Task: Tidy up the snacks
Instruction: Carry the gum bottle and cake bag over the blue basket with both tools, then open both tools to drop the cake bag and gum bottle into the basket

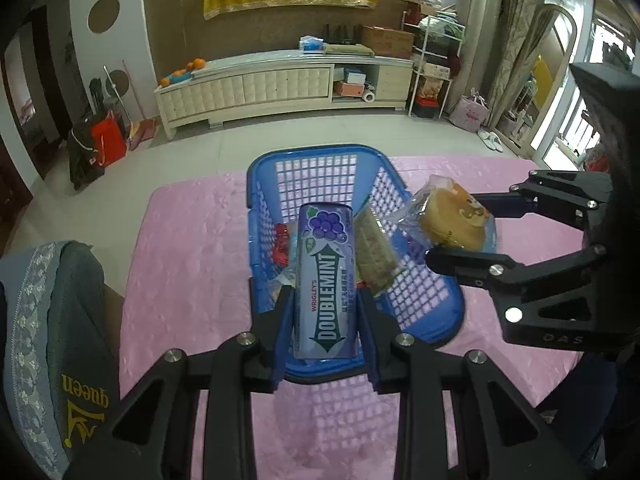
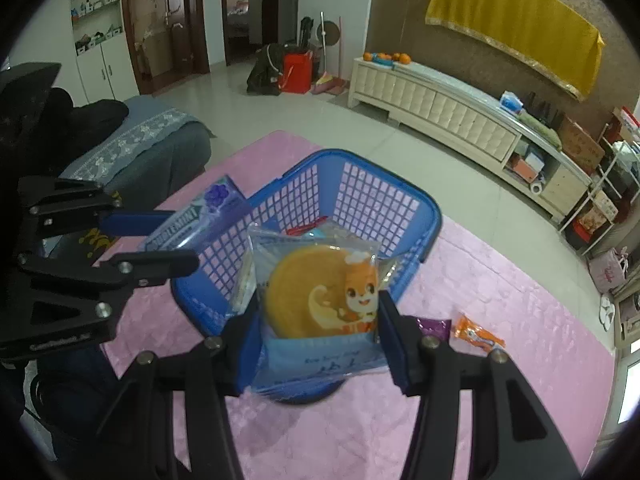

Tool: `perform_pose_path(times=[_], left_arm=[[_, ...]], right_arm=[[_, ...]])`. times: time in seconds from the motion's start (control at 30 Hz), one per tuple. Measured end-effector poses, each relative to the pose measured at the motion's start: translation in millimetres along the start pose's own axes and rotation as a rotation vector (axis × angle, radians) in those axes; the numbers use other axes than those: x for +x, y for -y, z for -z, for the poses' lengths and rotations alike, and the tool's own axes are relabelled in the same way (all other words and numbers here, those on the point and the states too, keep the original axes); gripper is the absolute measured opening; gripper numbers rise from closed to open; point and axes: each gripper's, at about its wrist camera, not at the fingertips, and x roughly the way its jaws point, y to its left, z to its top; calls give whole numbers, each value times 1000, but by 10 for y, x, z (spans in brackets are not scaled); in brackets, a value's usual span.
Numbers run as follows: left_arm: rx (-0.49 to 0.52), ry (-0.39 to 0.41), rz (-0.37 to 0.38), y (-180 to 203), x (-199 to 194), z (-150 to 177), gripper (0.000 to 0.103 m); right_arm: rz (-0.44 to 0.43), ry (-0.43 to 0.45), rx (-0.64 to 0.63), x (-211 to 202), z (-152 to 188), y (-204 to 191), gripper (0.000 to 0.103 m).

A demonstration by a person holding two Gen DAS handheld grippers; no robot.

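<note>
Left gripper (image 1: 325, 320): jaws clamped on purple Doublemint gum pack (image 1: 324, 280), over blue plastic lattice basket (image 1: 316, 168) (snacks already inside). Right gripper (image 2: 318, 328): jaws clamped on clear-wrapped round cake (image 2: 316, 300), above basket; pink-covered table (image 1: 192, 248) beneath

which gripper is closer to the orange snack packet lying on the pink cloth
Right. The right gripper, holding the cake packet, is just beside the orange packet; the left gripper is across the basket.
</note>
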Motion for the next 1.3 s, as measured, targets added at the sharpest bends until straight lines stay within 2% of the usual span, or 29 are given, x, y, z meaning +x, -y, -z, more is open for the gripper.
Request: perform_pose_path(times=[0.2, 0.4, 0.5, 0.63, 1.1, 1.3], left_arm=[[-16, -11, 2, -128, 176, 2, 28], [-32, -32, 7, -203, 314, 7, 28], [-32, -37, 5, -220, 324, 18, 28], [-37, -47, 2, -204, 343, 25, 28], [18, -39, 27, 8, 333, -93, 28], [31, -66, 35, 68, 467, -162, 28]], right_arm=[[9, -55, -4, 349, -64, 6, 58], [40, -57, 24, 574, -129, 109, 59], [49, -65, 56, 641, -125, 182, 83], [70, -56, 109, 616, -127, 285, 90], [112, -56, 141, 369, -25, 441, 91], [136, -70, 155, 405, 50, 525, 91]])
